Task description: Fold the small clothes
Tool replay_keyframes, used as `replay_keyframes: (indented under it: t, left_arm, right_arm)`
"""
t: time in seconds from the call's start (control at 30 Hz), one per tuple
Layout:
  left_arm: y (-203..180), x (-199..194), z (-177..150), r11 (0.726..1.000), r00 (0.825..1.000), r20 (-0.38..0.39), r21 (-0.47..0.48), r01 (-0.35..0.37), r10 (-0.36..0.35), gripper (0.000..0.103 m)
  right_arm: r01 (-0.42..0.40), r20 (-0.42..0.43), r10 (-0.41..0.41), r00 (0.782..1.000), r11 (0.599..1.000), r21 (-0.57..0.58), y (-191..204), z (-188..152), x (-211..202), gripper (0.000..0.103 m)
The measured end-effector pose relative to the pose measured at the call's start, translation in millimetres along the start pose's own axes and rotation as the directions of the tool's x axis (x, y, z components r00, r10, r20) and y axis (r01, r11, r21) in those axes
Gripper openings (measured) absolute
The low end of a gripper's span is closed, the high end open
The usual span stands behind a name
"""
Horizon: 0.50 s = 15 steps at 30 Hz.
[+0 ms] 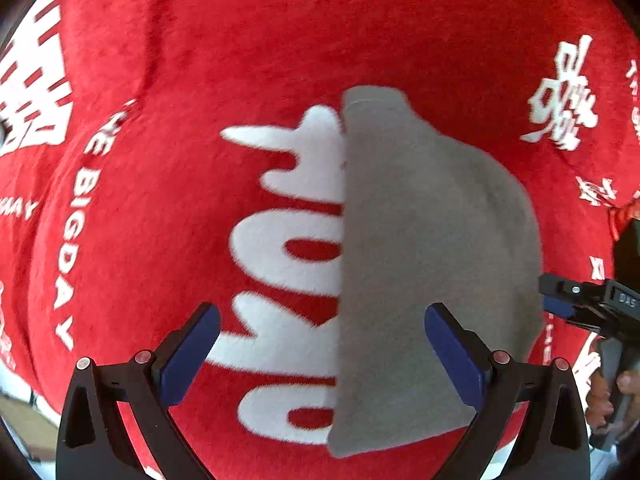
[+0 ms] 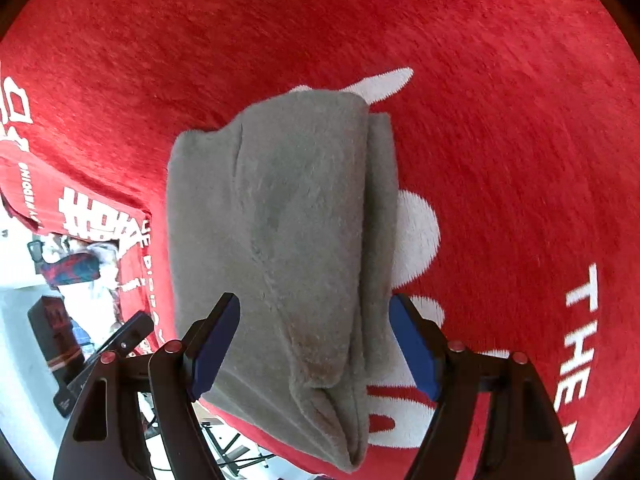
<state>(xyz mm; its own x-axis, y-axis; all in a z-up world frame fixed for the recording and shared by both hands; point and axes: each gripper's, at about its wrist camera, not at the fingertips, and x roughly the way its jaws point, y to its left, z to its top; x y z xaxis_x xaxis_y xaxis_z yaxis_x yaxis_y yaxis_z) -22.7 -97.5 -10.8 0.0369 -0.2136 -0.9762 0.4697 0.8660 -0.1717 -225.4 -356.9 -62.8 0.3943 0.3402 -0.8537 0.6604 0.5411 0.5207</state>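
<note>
Your left gripper (image 1: 322, 354) hangs with jaws spread wide, gripping nothing, above the left straight edge of the folded grey cloth (image 1: 432, 264), which lies on the red blanket (image 1: 280, 40). Bare blanket runs from 9 to 12 o'clock. Your right gripper (image 2: 314, 344) is likewise spread, straddling the cloth's near end; its layered fold edges run toward 12 o'clock. White lettering on the blanket reads "BIGDAY" (image 1: 72, 264) at 9 o'clock, and "THE" (image 2: 580, 320) at 3 o'clock.

Left gripper (image 1: 322, 350) and right gripper (image 2: 314, 340) both hover with jaws spread wide
</note>
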Motion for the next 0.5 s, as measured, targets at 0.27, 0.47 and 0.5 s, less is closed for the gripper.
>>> replay_keyframes:
  t: [0.27, 0.47, 0.5]
  left_arm:
    - [-15.0, 38.6, 28.2, 0.986, 0.983, -0.079, 0.024, 0.167, -0.165, 0.102]
    - [-23.4, 56.9, 32.5, 0.978, 0.972, -0.116, 0.017, 0.209, -0.205, 0.102]
    - [-25.2, 59.4, 32.4, 0.978, 0.971, -0.124, 0.022, 0.208, -0.204, 0.102]
  right_arm:
    - [-0.102, -0.027, 0.104, 0.994, 0.993, 0.056, -27.5, 5.1, 6.4, 0.08]
    - [-0.185, -0.05, 0.187, 0.981, 0.982, 0.046, -33.0, 3.5, 13.2, 0.08]
    - [-0.194, -0.051, 0.197, 0.979, 0.98, 0.046, -32.7, 4.0, 14.2, 0.08]
